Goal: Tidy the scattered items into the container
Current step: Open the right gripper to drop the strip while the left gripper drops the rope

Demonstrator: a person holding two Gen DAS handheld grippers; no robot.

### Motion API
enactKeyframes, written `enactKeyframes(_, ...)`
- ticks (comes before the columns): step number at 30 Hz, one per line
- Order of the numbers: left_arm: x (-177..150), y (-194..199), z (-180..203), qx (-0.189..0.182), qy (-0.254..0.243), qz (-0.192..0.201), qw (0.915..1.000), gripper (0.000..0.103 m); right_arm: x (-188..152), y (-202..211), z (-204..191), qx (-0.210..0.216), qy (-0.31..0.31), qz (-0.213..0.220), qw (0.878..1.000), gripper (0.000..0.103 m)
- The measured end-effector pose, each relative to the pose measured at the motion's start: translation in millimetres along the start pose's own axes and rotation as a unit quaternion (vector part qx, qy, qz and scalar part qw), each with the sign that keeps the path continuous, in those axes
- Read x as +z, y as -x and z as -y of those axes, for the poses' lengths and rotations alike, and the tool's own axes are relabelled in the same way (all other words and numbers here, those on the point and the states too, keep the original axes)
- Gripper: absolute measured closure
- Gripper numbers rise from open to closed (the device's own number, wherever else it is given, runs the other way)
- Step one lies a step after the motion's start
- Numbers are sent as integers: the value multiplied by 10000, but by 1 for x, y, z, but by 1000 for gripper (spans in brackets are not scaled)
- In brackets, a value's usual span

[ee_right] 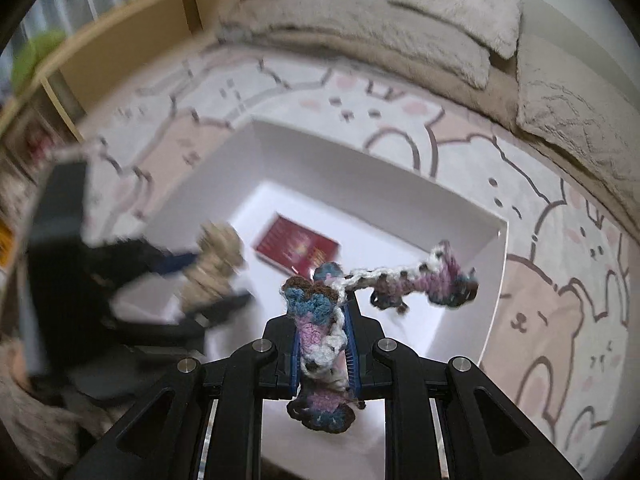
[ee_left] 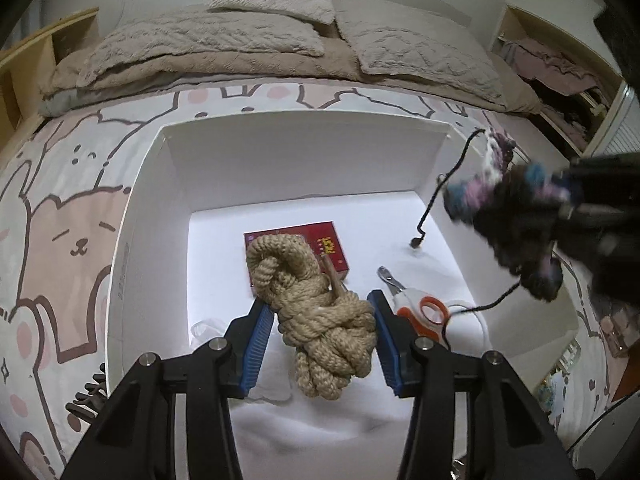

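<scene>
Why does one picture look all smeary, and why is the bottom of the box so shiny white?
Right wrist view: its left side is motion-blurred, smearing the left gripper and rope bundle, while the crochet piece stays sharp. Left wrist view: the rope is crisp, but the right gripper with the crochet is smeared. In both, the white box floor glares, and fisheye bends the bed's edges.

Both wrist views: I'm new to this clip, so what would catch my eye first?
The tan rope bundle hangs between the left gripper fingers, over the white box on the cartoon bedsheet. The right gripper clamps a pink-and-blue crochet piece above that box, where a red booklet and orange-handled scissors already lie.
</scene>
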State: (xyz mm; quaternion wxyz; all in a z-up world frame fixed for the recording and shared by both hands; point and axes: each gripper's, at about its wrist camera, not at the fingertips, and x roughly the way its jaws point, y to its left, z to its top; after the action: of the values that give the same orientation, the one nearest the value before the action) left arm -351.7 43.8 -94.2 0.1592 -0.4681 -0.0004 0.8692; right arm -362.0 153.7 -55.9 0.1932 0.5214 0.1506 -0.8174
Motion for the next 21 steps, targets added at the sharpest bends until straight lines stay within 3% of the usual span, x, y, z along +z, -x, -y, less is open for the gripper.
enactKeyframes(5,0,-5,-7,-209,110,-25,9997,54,-5,-24,-7,-444,502,-455,9967,84)
enactKeyframes(7,0,-4,-4,-199,78,5,9998,54,-7,-33,-8,-855,747,-577,9919,84)
enactKeyframes(10,1,-3,-1,-254,58,15,9997,54,-9,-39,-3,-1432,1034,-532,9828,84)
enactKeyframes(12,2,-2,2,-321,54,25,9995,54,-12,-35,3,-1542,1050,-400,9816,83)
enactKeyframes(13,3,-2,3,-333,47,28,9994,54,-13,-33,6,-1524,996,-343,9827,73)
enactKeyframes(14,3,-2,4,-330,37,31,9994,54,-14,-31,8,-1511,944,-305,9835,47)
enactKeyframes(16,4,-1,6,-308,22,29,9995,54,-18,-25,13,-1461,842,-183,9855,22)
enactKeyframes(21,7,-5,9,-274,38,-27,9996,54,-22,-9,19,-1310,706,152,9888,22)
